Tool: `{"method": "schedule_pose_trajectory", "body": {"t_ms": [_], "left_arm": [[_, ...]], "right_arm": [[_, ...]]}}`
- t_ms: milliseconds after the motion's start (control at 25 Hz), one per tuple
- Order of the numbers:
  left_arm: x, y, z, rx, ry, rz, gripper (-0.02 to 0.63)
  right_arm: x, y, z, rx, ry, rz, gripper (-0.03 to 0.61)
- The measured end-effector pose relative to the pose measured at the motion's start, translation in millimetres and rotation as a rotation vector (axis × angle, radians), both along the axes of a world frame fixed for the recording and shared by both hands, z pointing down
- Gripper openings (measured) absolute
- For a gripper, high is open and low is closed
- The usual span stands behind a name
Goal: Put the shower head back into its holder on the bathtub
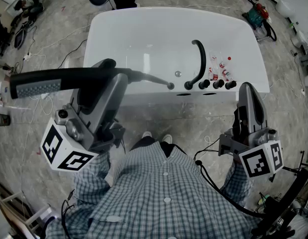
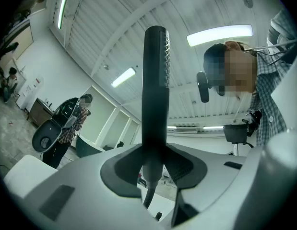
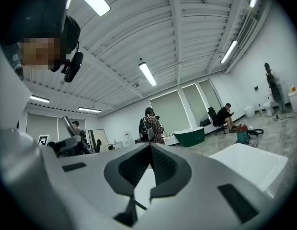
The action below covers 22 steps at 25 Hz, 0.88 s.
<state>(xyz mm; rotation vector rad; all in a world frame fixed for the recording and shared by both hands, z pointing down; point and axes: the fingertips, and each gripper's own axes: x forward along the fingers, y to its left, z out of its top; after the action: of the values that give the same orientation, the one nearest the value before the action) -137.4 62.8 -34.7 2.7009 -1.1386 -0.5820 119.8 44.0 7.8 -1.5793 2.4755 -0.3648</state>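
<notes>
Left fingers [image 2: 120,172] clamp the handle of the shower head [image 2: 155,80]. In the left gripper view the dark wand stands up toward 12 o'clock between them, with spray dots along its right edge. In the head view the left gripper [image 1: 109,72] carries the shower head level, spray end out at 9 o'clock. The hose [image 1: 149,77] trails toward 3 o'clock to a black fitting [image 1: 170,86] on the near rim of the white bathtub [image 1: 144,24].

Right fingers [image 3: 168,166] are pressed together with nothing between. The right gripper [image 3: 150,150] sits at 4 o'clock in the head view, just short of the tub's near rim and well apart from the shower head.

Black spout [image 1: 198,59] and a row of black knobs [image 1: 217,83] lie at 3 o'clock of the fitting. The tub stands on a grey floor [image 1: 44,44], at 12 o'clock from the person's checked shirt [image 1: 163,193].
</notes>
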Motion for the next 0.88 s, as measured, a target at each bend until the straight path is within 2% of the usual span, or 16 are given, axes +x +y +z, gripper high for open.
{"method": "schedule_pose_trajectory", "body": {"t_ms": [440, 880], "left_arm": [[-1, -1, 1, -0.007, 0.016, 0.004, 0.141], [-2, -1, 5, -0.012, 0.000, -0.005, 0.141]], "right_arm": [[1, 2, 3, -0.008, 0.002, 0.001, 0.017], [-5, 0, 10, -0.030, -0.002, -0.027, 0.017]]}}
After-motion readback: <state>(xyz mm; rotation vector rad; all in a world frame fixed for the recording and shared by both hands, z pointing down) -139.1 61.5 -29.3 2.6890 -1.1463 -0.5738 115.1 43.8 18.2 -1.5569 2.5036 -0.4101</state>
